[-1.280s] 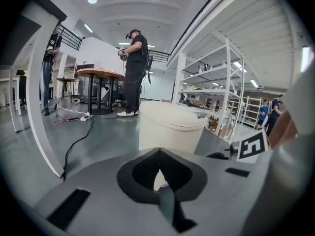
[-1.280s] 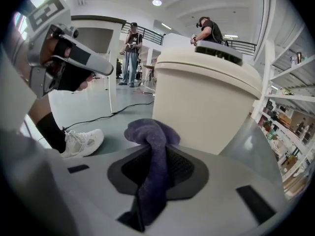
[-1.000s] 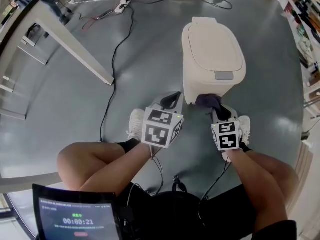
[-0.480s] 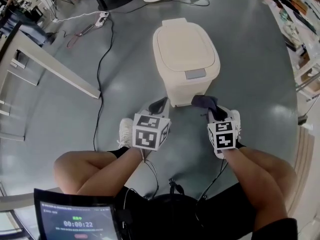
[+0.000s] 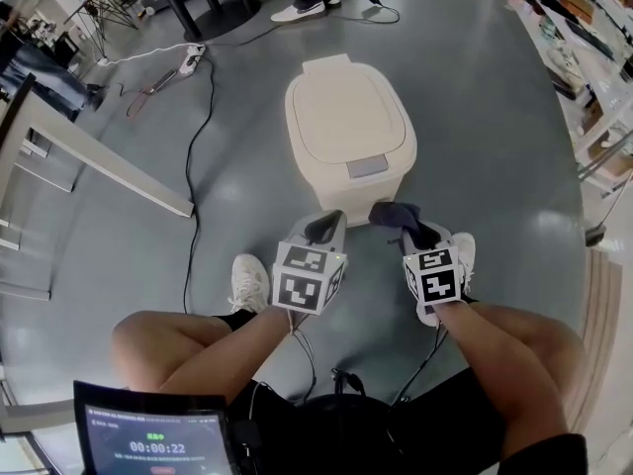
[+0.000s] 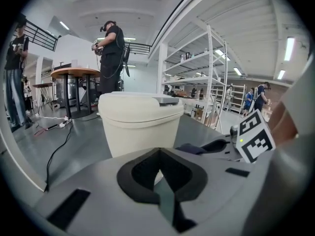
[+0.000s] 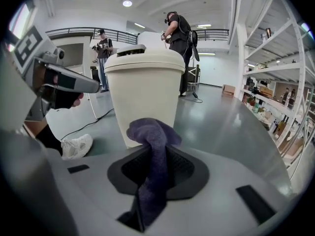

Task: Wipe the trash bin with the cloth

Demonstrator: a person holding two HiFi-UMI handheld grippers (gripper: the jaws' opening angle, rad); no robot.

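Purple cloth point(image 7: 152, 132) pinched in right gripper point(image 7: 153, 168); left gripper point(image 6: 158, 173) seems closed; bin point(image 5: 346, 127) foot hidden.

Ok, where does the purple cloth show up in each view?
Head view: cloth centre-right, just below the trash bin.
Left gripper view: cloth low, right of centre, beside the trash bin.
Right gripper view: cloth centre, lower half, before the trash bin.
Shared landmark: the cream trash bin.

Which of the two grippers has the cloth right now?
The right gripper: a dark purple cloth is clamped between its jaws. The left gripper has its jaws together with nothing between them.
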